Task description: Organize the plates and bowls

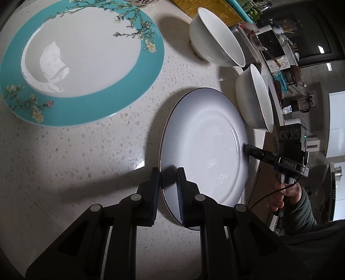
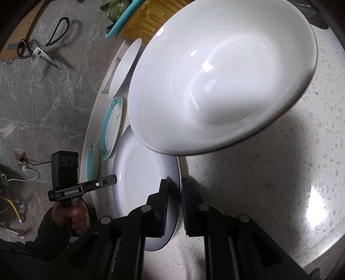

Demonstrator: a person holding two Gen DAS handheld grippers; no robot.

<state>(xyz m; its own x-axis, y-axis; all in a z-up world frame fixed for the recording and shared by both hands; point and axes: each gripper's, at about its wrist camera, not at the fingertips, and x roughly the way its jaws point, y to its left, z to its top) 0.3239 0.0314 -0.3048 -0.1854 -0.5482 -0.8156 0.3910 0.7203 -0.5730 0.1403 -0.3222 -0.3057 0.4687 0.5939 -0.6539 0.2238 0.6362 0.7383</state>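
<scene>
A white plate with a dark rim (image 1: 204, 146) lies on the speckled counter. My left gripper (image 1: 168, 185) straddles its near rim, one finger outside and one on top, closed onto the rim. My right gripper (image 2: 180, 200) clamps the opposite rim of the same plate (image 2: 138, 172); it shows in the left wrist view (image 1: 245, 148) at the plate's far edge. A large teal-rimmed floral plate (image 1: 82, 62) lies to the left. Two white bowls (image 1: 215, 38) (image 1: 254, 97) stand beyond the white plate; one bowl (image 2: 220, 79) fills the right wrist view.
A yellow board and a teal tray with greens (image 2: 129, 19) sit at the counter's back. Scissors (image 2: 41, 47) lie on the grey floor. The counter edge (image 1: 258, 172) runs just past the white plate. A second teal plate (image 2: 112, 127) shows edge-on.
</scene>
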